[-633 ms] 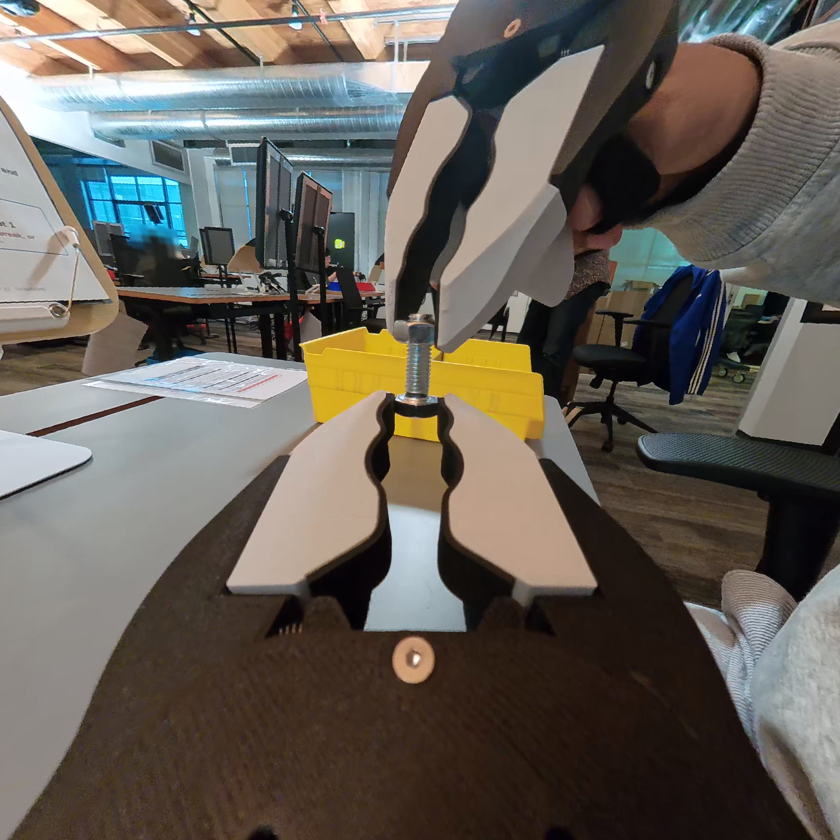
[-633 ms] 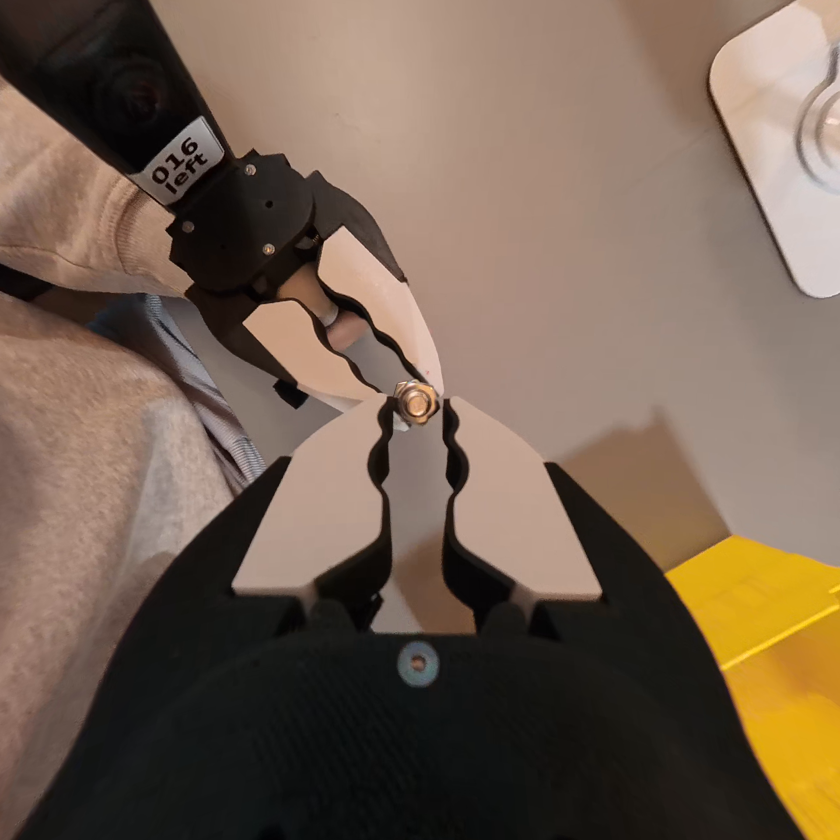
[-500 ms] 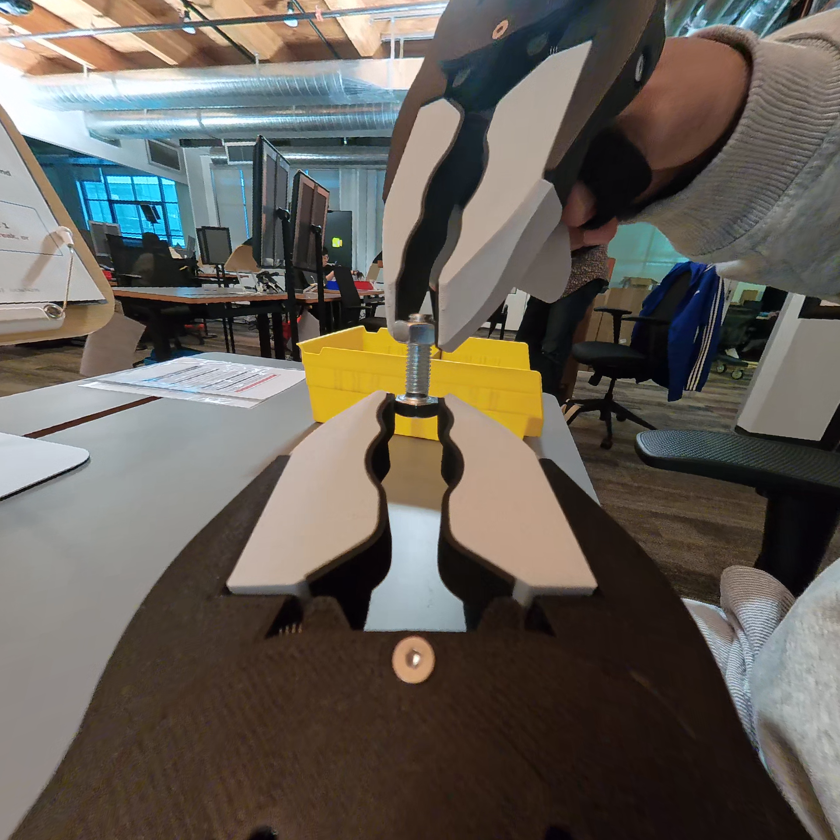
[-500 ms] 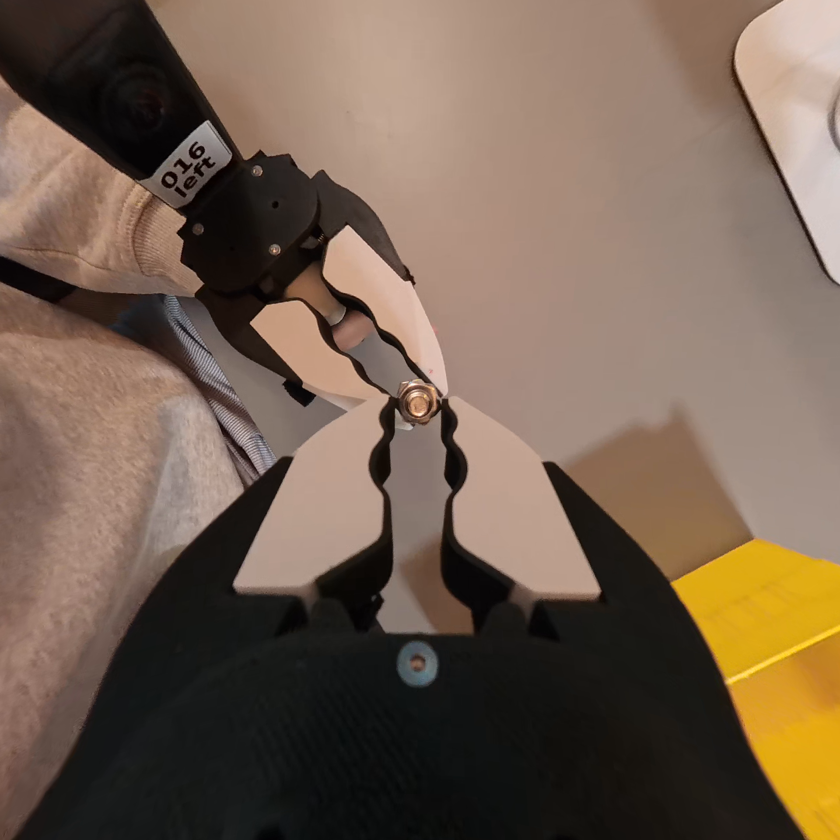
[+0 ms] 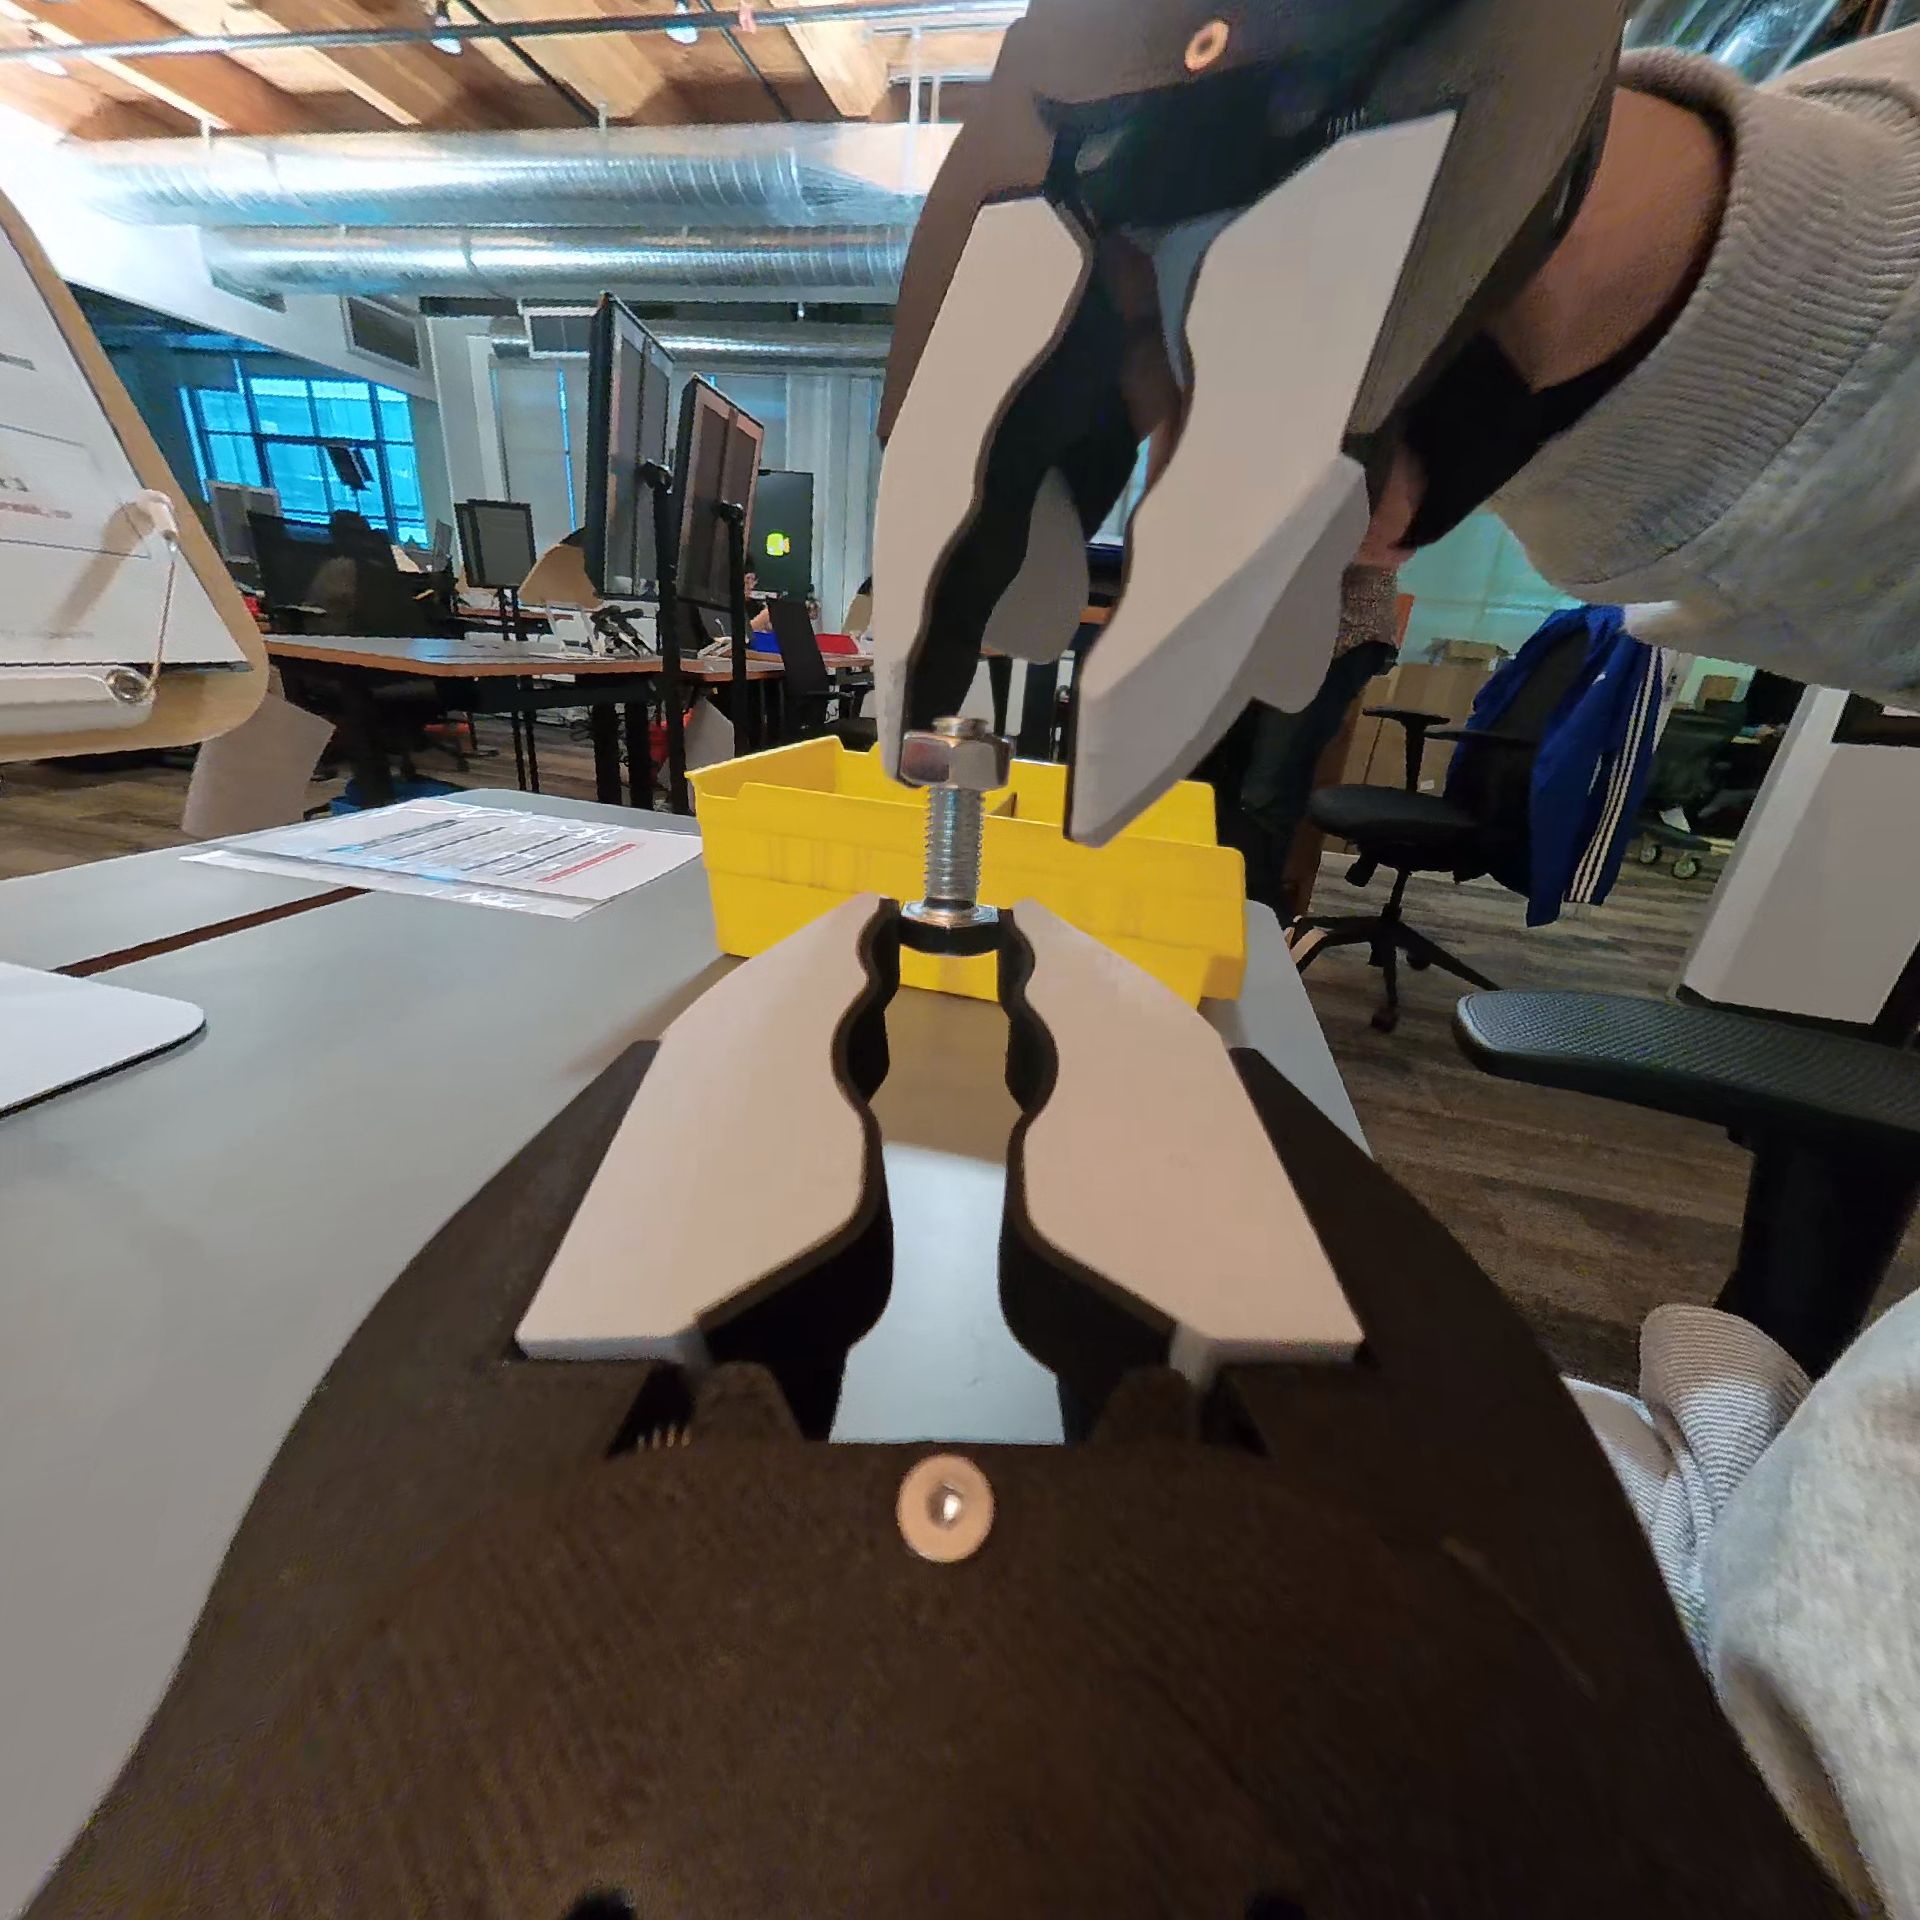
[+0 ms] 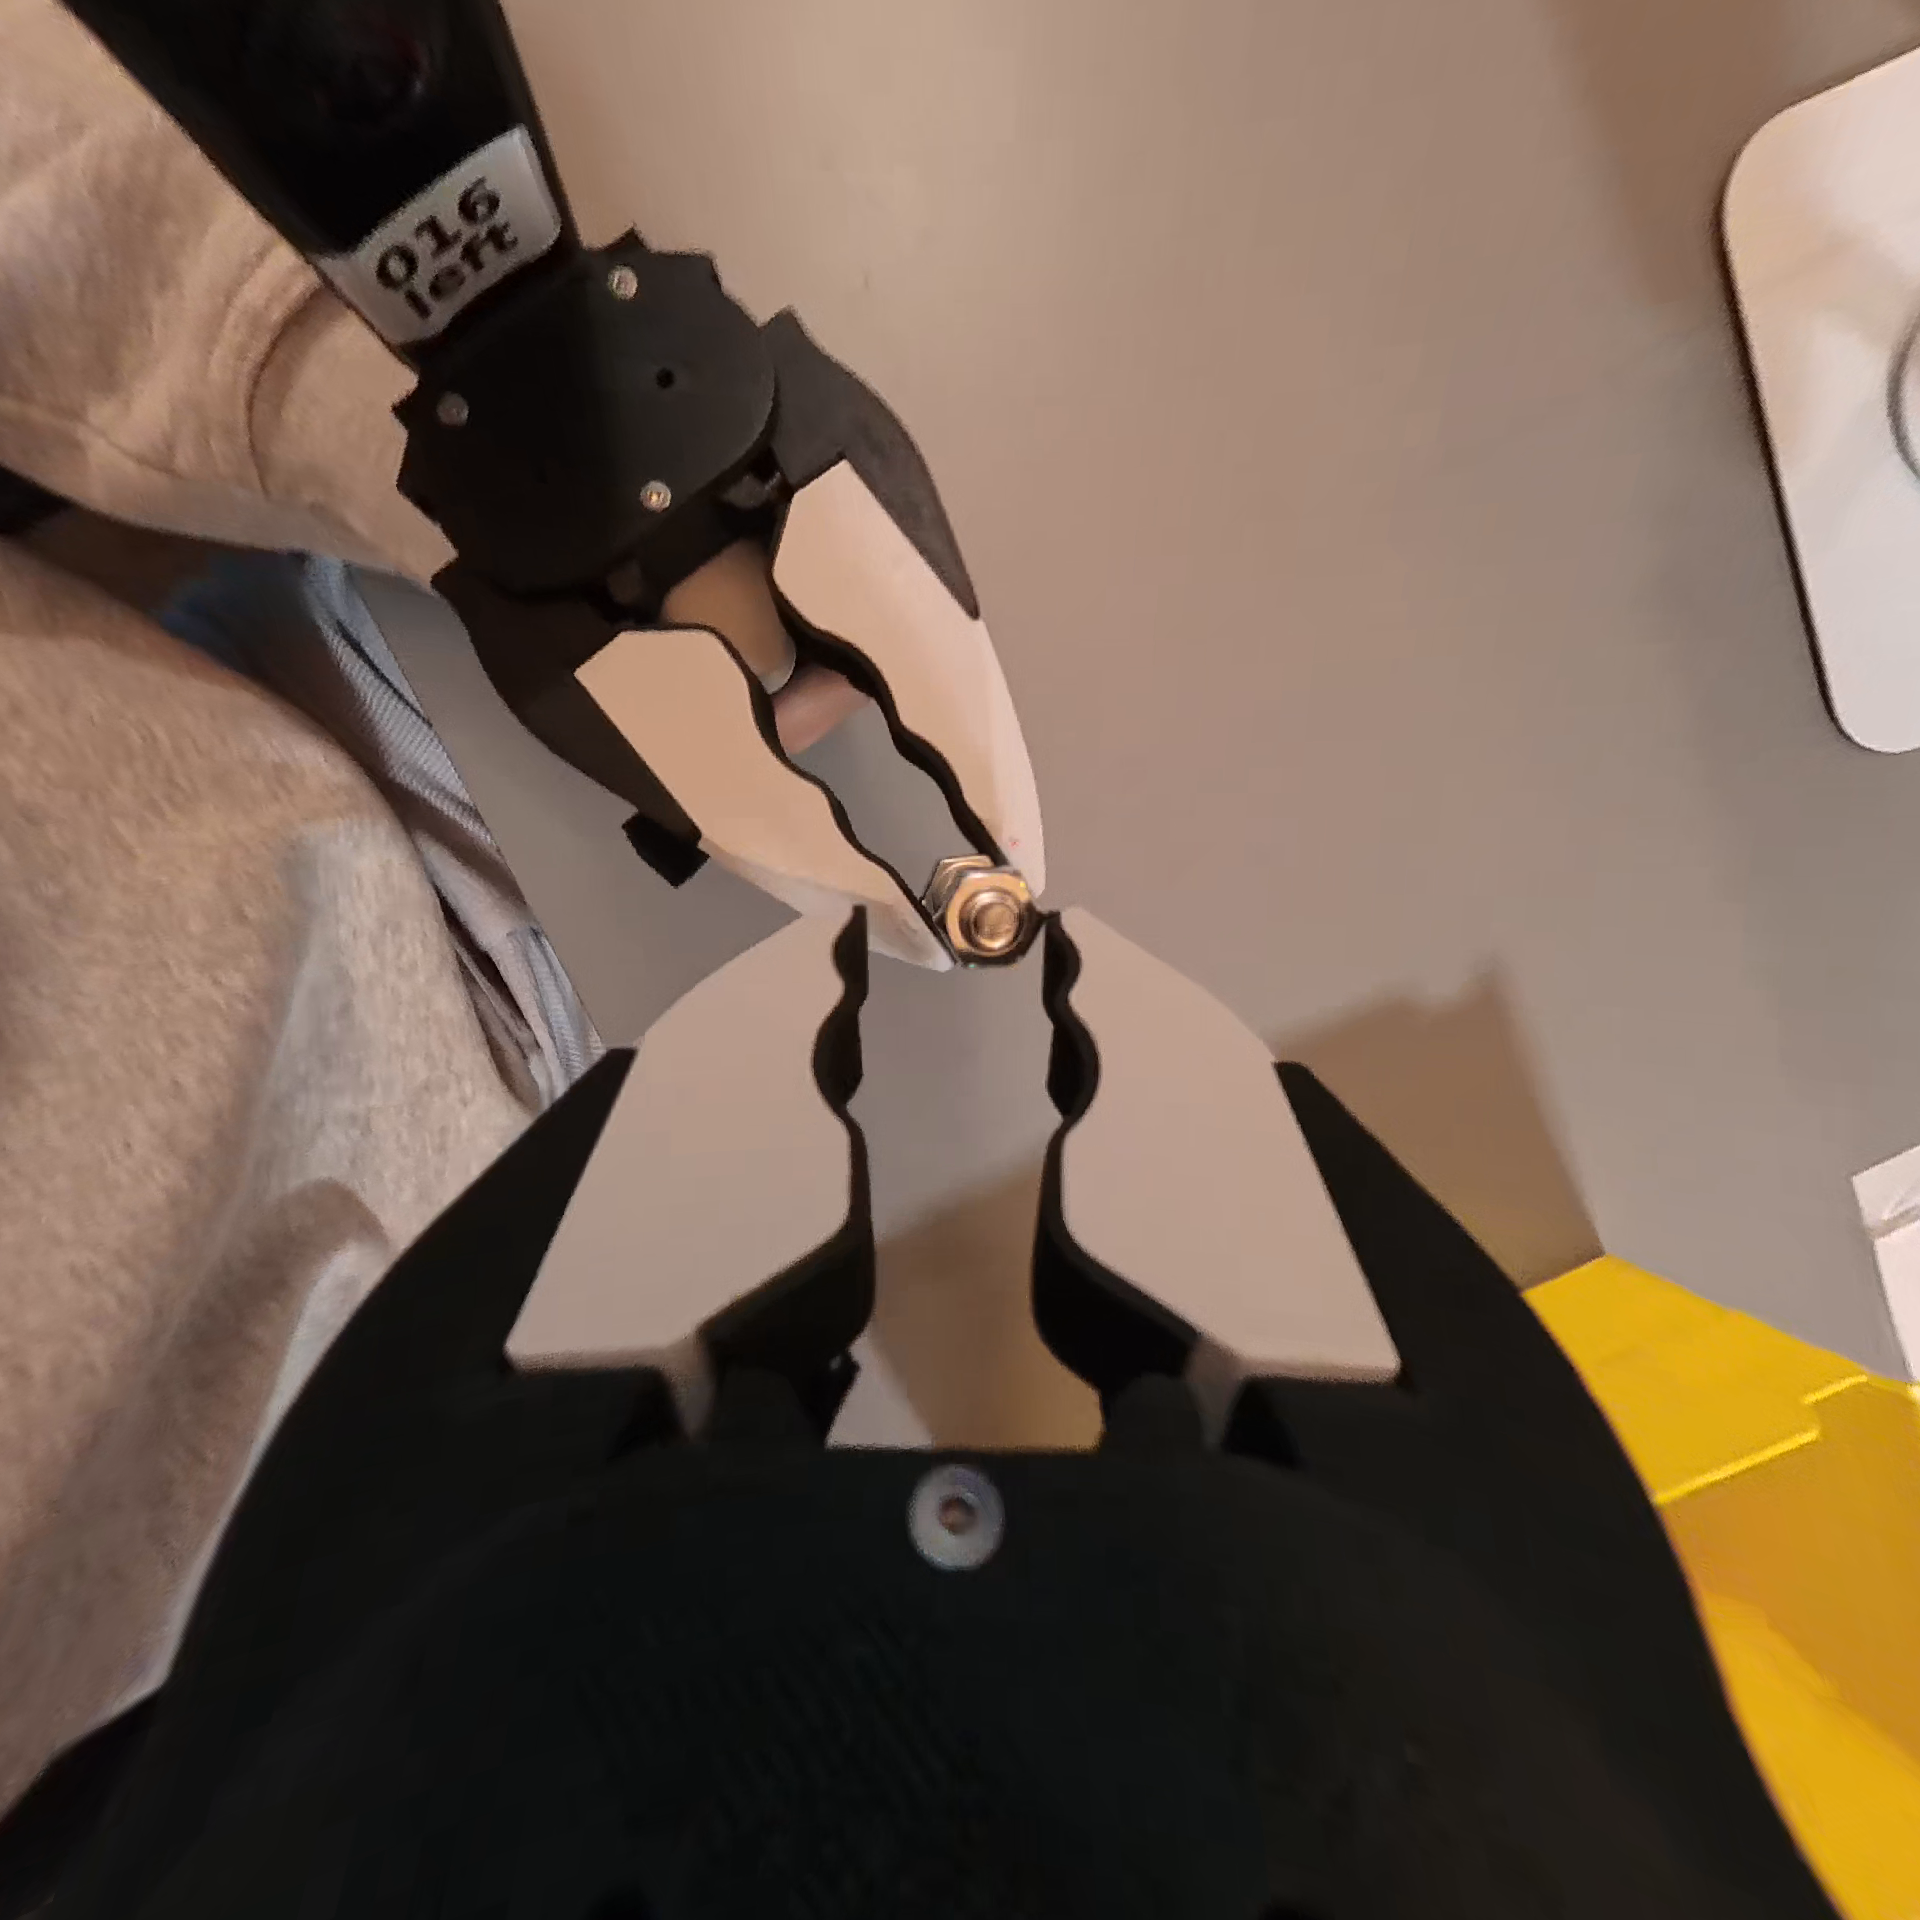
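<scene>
Left wrist view: the left tongs are seen closed on the head end of a threaded bolt, which is held upright between the fingertips above the grey counter. A hex nut is seated near the upper end of the bolt. The right tongs are seen coming down from above, parted; the left fingertip is touching the nut, while the other fingertip is standing clear of it to the side. Nothing is gripped by the right tongs. A yellow bin is placed on the counter just behind the bolt. A printed sheet is laid flat farther left, and the corner of a white pad is visible at the left edge. A grey knitted sleeve is seen behind the right tongs.

Right wrist view: the scene is looked down on. The nut and bolt end are seen end-on, lying toward the right-hand fingertip of the parted right tongs; whether that tip is touching the nut cannot be told here. The left tongs are seen entering from the upper left, clamped on the bolt. The yellow bin is visible at the lower right, and the white pad at the upper right.
</scene>
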A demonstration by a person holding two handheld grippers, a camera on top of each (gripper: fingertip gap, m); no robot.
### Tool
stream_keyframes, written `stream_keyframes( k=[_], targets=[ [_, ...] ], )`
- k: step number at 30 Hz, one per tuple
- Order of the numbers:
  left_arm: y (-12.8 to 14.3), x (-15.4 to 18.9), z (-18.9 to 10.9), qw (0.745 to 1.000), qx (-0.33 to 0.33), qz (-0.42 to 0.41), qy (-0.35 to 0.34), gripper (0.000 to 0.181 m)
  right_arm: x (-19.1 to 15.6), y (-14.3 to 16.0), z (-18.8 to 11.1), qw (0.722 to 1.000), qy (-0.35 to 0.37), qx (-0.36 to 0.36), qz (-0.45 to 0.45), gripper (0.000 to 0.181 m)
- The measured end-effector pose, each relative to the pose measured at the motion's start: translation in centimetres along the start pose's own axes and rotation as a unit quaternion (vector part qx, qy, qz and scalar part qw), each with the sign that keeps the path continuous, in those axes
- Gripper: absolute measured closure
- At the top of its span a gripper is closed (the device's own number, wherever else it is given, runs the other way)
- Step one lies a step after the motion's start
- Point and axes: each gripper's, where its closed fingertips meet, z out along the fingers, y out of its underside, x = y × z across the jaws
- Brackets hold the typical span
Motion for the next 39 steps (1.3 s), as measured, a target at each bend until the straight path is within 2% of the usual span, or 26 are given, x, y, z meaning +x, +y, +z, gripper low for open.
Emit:
stream_keyframes(
  k=[1,5,8,10,15,19,23,28,39],
  targets=[
    [0.0,0.0,0.0,1.0,-0.001,0.003,-0.002,0.163,0.1,-0.2,-0.1,1.0,0.0,0.005,0.013,0.149],
    [0.0,0.1,0.0,0.999,-0.004,0.03,-0.012,0.163,0.5,0.1,-0.4,0.999,-0.004,-0.005,0.053,0.151],
    [0.0,-0.1,0.0,0.999,-0.006,0.039,-0.021,0.163,0.5,0.0,-0.3,0.998,-0.011,0.003,0.062,0.161],
    [0.1,-0.1,0.0,0.999,-0.007,0.034,-0.019,0.163,0.5,0.0,-0.2,0.998,-0.012,0.0,0.061,0.162],
    [0.4,0.5,0.2,0.999,-0.013,0.031,-0.002,0.163,0.1,0.5,-0.3,0.999,-0.016,-0.022,-0.026,0.162],
    [0.7,0.8,0.3,0.999,-0.017,0.037,0.004,0.163,0.0,1.1,-0.2,0.995,0.009,-0.047,-0.085,0.162],
    [0.4,0.6,0.2,0.999,-0.012,0.031,0.003,0.163,-0.2,0.7,-0.3,0.997,0.018,-0.038,-0.063,0.154],
    [0.5,0.7,0.3,0.999,-0.013,0.034,0.004,0.163,0.1,0.8,-0.2,0.998,0.025,-0.036,-0.034,0.162],
    [0.8,1.1,0.4,0.999,-0.023,0.034,0.013,0.163,-0.6,-0.3,0.2,0.995,0.046,-0.024,-0.09,0.165]
  ],
)
